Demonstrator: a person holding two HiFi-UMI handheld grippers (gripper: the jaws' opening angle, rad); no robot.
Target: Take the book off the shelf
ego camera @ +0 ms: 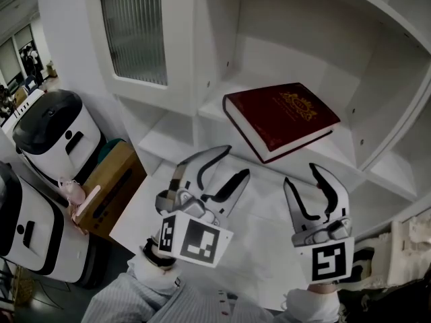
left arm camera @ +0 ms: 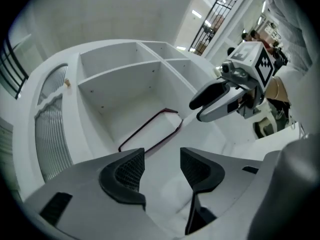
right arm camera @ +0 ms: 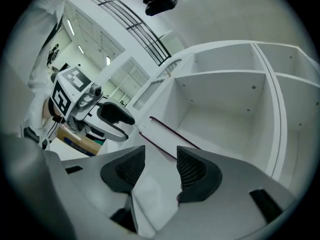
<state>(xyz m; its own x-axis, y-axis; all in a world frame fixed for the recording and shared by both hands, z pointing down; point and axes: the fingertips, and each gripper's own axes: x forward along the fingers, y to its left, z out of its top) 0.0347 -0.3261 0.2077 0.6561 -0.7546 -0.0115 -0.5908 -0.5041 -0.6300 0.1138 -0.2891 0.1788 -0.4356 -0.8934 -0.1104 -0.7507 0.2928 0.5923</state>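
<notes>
Both claws up front, side by side: left gripper (ego camera: 232, 163) has its jaws parted with nothing between them, right gripper (ego camera: 302, 175) is likewise released and empty. Just beyond, the dark red book (ego camera: 279, 116) lies flat, cover up, on the white shelf (ego camera: 340, 152), untouched by either.

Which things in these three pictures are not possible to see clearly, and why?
Book title: head view, gold print too small to read.
Book's near corner: right gripper view, behind the right gripper.
Brown box: head view, partly behind the shelf.
People, upper left: head view, too small.
</notes>
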